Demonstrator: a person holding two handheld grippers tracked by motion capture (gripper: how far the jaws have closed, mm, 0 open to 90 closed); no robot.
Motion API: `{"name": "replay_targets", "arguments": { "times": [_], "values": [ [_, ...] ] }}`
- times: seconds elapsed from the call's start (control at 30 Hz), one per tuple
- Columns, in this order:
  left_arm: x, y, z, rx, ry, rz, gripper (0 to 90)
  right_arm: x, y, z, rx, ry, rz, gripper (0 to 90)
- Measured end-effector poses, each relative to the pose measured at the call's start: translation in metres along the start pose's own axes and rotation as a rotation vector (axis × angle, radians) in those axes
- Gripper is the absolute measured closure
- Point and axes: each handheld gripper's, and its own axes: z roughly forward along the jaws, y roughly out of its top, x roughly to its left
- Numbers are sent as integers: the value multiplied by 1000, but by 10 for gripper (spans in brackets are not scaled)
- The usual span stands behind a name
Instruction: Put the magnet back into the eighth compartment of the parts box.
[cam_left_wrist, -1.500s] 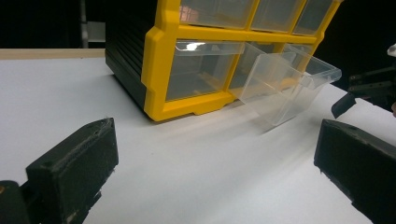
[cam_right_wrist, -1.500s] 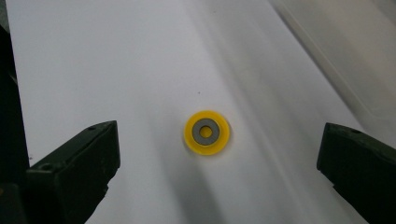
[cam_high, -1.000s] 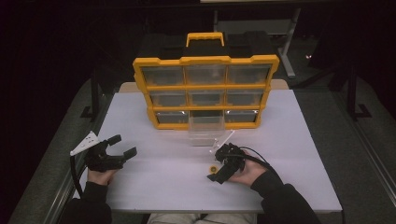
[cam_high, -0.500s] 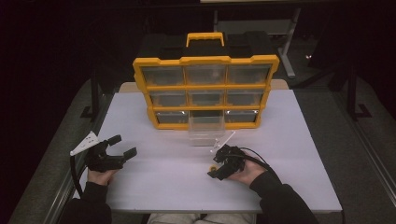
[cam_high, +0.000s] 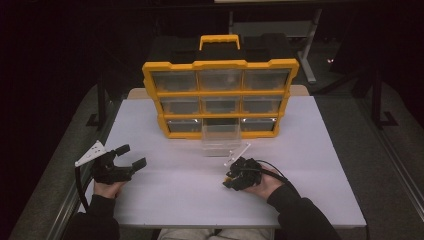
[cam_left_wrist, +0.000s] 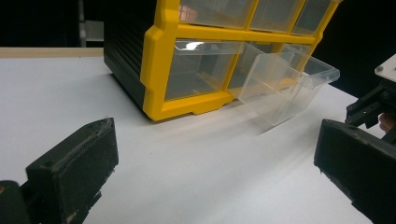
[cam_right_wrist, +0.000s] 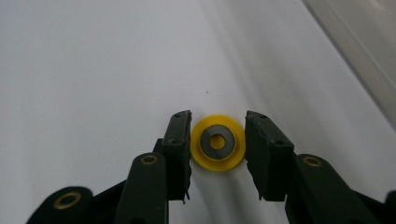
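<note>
fingers of the right gripper have just been closing and now pinch a small yellow plastic wheel with a dark hub lying on the white desk. lifting straight up with even pressure should stop it slipping. left gripper fingers gape wide, holding nothing.

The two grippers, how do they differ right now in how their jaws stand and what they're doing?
The right gripper has its jaws closed on a small yellow wheel lying on the white table; they have just been closing. The left gripper has its jaws spread wide with nothing between them. The right gripper points down at the table, while the left gripper points across it toward the yellow drawer organizer. Both are hand-held and have black jaws.
</note>
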Motion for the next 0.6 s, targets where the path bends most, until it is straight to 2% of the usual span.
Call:
{"name": "replay_targets", "arguments": {
  "times": [0.17, 0.23, 0.43, 0.6],
  "values": [
    [0, 0, 0, 1, 0, 1, 0, -2, 1, -6, -32, -1, 6, 609],
    [1, 0, 1, 2, -3, 0, 0, -3, 2, -9, -54, 7, 25, 609],
    [1, 0, 1, -1, -2, -2, 0, -4, 3, -14, -71, 11, 41, 609],
    [1, 0, 1, -2, 0, -4, 0, -4, 9, -23, -115, 33, 66, 609]
  ]
}}
